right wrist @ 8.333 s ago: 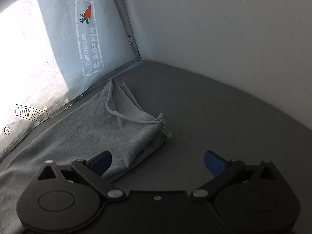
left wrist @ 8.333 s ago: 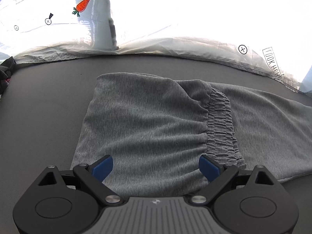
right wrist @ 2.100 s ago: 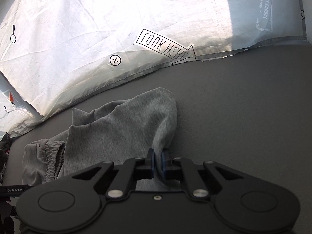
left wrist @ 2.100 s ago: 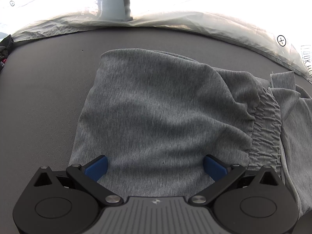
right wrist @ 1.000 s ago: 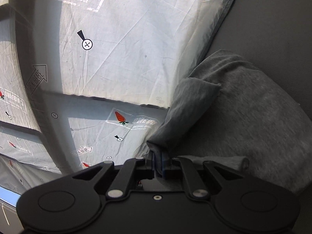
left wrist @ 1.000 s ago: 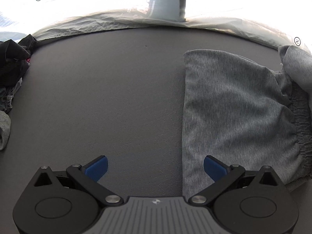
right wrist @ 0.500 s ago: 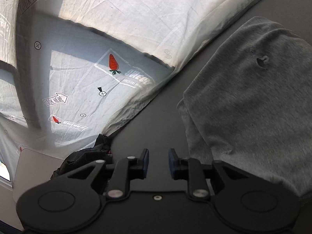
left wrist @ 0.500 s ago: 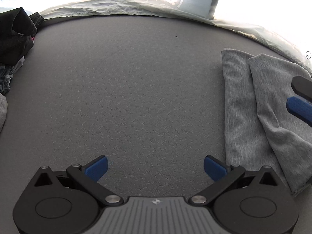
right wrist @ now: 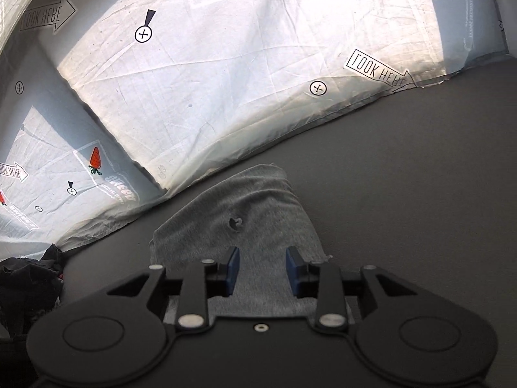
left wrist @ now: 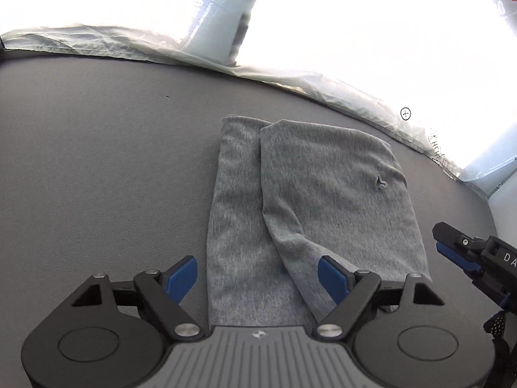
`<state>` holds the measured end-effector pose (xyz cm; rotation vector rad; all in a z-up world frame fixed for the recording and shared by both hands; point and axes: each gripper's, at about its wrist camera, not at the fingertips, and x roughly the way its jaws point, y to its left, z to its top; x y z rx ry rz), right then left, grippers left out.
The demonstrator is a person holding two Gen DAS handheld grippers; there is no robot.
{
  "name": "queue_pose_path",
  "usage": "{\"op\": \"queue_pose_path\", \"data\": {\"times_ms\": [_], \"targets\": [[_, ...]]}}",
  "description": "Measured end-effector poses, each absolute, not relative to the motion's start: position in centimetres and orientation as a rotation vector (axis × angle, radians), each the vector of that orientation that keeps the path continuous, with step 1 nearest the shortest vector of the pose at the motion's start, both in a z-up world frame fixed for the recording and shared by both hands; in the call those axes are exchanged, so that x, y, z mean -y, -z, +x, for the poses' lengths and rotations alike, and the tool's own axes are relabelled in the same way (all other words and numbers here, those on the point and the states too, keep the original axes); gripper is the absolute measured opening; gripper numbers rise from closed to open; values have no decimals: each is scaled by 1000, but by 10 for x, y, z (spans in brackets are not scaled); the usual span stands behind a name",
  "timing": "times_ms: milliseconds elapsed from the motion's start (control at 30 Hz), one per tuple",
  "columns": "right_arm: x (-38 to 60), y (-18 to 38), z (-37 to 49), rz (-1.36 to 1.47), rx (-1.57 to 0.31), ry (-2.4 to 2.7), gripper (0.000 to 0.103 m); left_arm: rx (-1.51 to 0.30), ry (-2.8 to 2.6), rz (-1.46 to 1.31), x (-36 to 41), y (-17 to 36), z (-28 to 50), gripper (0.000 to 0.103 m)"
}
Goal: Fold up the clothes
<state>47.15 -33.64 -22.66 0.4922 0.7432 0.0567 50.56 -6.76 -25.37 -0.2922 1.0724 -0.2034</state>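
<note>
Folded grey garment (left wrist: 323, 194) flat on grey table (left wrist: 97, 161), long axis running toward curtain (left wrist: 323, 32)

Dark grey work surface (left wrist: 97, 161), matte, finely textured. White backlit cloth backdrop (right wrist: 242, 64), creased, hanging along the surface's far edge. Printed on it: carrot motif (right wrist: 95, 158), crosshair circle marks (right wrist: 143, 34), "LOOK HERE" arrow (right wrist: 378, 69), mirrored. Heap of dark clothing (right wrist: 29, 278) at the surface's left end.
</note>
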Motion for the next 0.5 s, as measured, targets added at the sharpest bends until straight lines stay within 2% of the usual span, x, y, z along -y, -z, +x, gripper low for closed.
{"op": "queue_pose_path", "data": {"times_ms": [33,233,367,500], "targets": [[343,228,468,503,-743,-48,34,-1080,233,-290,77,254,509,62],[374,236,452,549,-748,-17,35,-1174,261,-472,89,277,526,64],[384,238,447,571,-753,-16,37,-1175,272,-611,79,281,528,64],[388,245,444,591,-772,-22,37,-1168,295,-708,71,284,527,73]]}}
